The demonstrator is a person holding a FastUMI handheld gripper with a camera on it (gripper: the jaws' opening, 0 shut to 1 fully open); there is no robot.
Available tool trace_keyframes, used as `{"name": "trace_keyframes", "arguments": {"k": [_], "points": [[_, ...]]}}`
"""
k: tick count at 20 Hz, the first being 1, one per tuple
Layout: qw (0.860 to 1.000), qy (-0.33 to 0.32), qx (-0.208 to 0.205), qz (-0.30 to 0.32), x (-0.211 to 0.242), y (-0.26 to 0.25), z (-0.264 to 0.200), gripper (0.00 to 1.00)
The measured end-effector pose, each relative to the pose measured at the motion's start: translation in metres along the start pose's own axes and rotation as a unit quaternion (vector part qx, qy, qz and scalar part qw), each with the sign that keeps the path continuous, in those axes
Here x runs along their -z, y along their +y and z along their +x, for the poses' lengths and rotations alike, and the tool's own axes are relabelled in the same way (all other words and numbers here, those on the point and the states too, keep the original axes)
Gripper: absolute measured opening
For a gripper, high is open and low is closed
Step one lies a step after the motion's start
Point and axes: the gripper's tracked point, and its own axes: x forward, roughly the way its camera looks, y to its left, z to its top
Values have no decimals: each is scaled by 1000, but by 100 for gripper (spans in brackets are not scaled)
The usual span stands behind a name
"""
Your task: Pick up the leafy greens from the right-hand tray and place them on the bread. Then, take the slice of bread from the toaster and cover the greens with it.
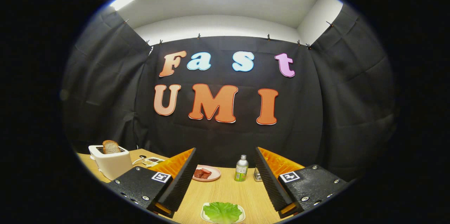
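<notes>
My gripper [225,178] is held above the wooden table [228,190] with its two black-and-orange fingers [181,178] wide apart and nothing between them. Leafy greens [222,212] lie on a small white tray [204,217] close in, below the gap between the fingers. Off to the left stands a white toaster [110,163] with a slice of bread [111,146] sticking up out of its slot. A pink plate [215,174] holding reddish-brown food [202,173] sits farther back, just beside the left finger.
A small green-labelled bottle [241,168] stands at the back of the table, with a small metal object [257,175] beside the right finger. A small white dish [152,161] with dark contents and a cord lie right of the toaster. Black cloth walls enclose the table.
</notes>
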Motion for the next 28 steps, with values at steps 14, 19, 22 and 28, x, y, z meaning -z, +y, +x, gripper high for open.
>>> {"name": "trace_keyframes", "arguments": {"k": [14, 19, 22, 28], "points": [[990, 133, -41, -3, 65, 18, 22, 96], [967, 250, -51, 10, 114, 14, 26, 97], [946, 318, -61, 23, 145, 16, 24, 97], [919, 389, -66, 19, 185, 17, 24, 97]]}}
